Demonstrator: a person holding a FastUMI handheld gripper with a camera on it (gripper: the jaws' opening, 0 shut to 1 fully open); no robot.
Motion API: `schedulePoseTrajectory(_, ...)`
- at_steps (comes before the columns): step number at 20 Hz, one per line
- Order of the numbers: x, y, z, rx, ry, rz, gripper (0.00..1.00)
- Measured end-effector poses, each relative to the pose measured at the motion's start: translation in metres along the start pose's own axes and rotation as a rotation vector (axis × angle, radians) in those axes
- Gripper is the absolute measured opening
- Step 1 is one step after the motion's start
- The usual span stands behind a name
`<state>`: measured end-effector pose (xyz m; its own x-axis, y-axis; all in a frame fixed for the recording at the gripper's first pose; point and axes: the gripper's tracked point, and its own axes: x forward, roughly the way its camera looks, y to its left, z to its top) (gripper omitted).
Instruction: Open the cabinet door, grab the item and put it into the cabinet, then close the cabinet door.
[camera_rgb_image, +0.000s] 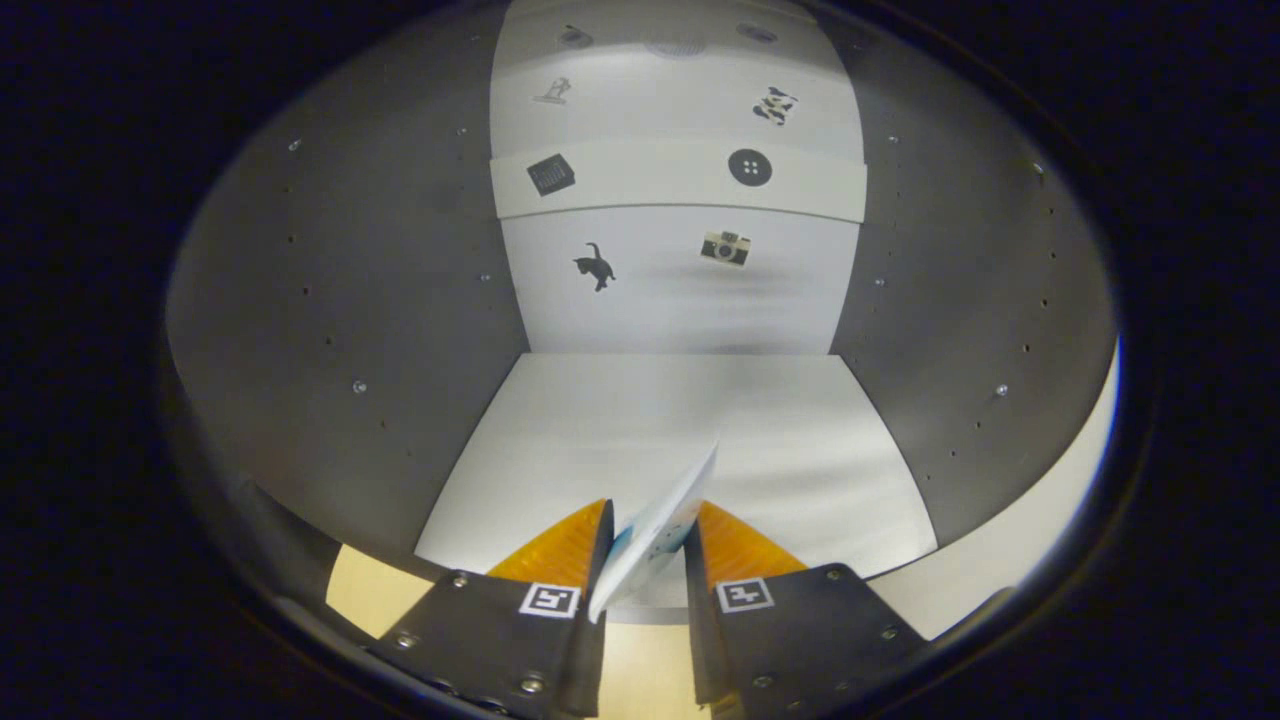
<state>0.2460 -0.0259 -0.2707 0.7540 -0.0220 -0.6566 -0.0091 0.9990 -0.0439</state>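
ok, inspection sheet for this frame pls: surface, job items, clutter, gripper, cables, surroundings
Surface: pale cabinet floor, bare ahead of the fingers.
Job's things: thin flat white item with some blue print, held edge-on and tilted between the fingers, its tip reaching over the cabinet floor. Cabinet interior open to view; door not seen.
Clutter: nothing seen.
Gripper: gripper at the cabinet's front edge, both fingers pressed on the item.
Cables: nothing seen.
Surroundings: grey side walls with rows of small holes; white back panel with small picture stickers, including a cat and a camera; one shelf higher up.
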Motion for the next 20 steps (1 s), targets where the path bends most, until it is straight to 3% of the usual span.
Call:
schedulePoseTrajectory(5, 0.007, 0.002, 0.004, 0.038, 0.019, 0.007, 0.36)
schedulePoseTrajectory(7, 0.014, 0.001, 0.004, 0.03, 0.023, 0.0, 0.4)
schedulePoseTrajectory(11, 0.013, 0.005, 0.004, 0.009, 0.011, 0.001, 0.69)
schedulePoseTrajectory(20, -0.016, 0.0, 0.016, 0.004, -0.069, -0.006, 0.7)
